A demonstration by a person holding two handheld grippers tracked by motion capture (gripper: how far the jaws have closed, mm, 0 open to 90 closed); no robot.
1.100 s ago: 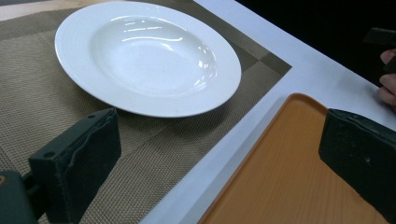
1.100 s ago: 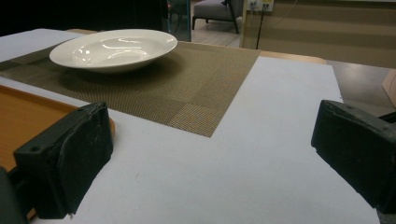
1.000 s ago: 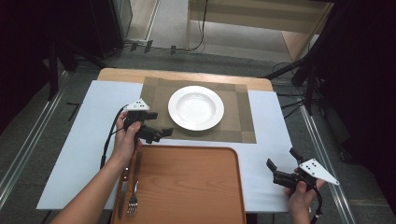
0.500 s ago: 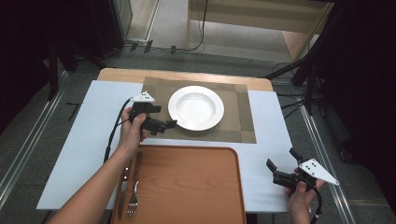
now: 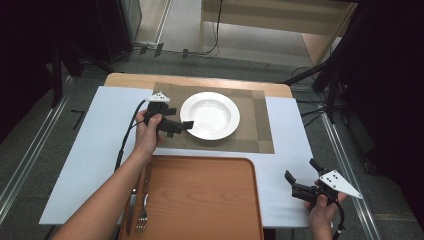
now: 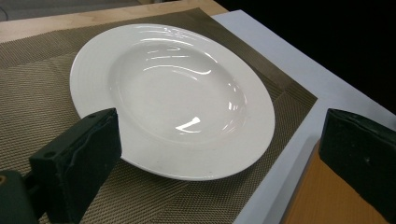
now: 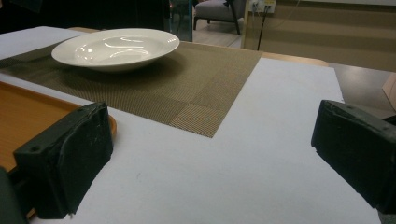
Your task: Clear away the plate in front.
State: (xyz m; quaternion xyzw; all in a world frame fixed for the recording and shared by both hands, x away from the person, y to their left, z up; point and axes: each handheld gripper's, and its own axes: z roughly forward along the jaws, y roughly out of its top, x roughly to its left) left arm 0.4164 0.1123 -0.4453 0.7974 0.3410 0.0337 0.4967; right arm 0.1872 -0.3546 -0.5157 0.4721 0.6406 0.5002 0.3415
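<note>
While the white plate (image 5: 210, 115) sits on the woven brown placemat (image 5: 255, 132) toward the far side of the table, nothing grips it: its rim lies between the 2 spread jaws of the left gripper (image 5: 184, 125), which reaches in from the plate's left edge. In the left gripper view the plate (image 6: 173, 98) looks deep-welled and glossy, its near rim just beside the left jaw, though I cannot tell whether that jaw touches it; the other jaw stands well apart, over the corner of the tray (image 6: 322, 200). The placemat (image 6: 42, 70) shows under and around the plate, and it rests on a white sheet (image 5: 90, 135) that covers most of the wooden table (image 5: 130, 79). Nearer the person, a wooden tray (image 5: 200, 200) lies just below the placemat, with a fork (image 5: 142, 215) and a knife (image 5: 131, 210) at its left edge beside the person's left forearm (image 5: 105, 200). The right gripper (image 5: 300, 186) hovers near the table's front right corner, well apart from the plate, jaws wide and holding nothing; its own view looks low across the white sheet (image 7: 243, 158) toward the placemat (image 7: 187, 88) and the plate (image 7: 116, 47).
</note>
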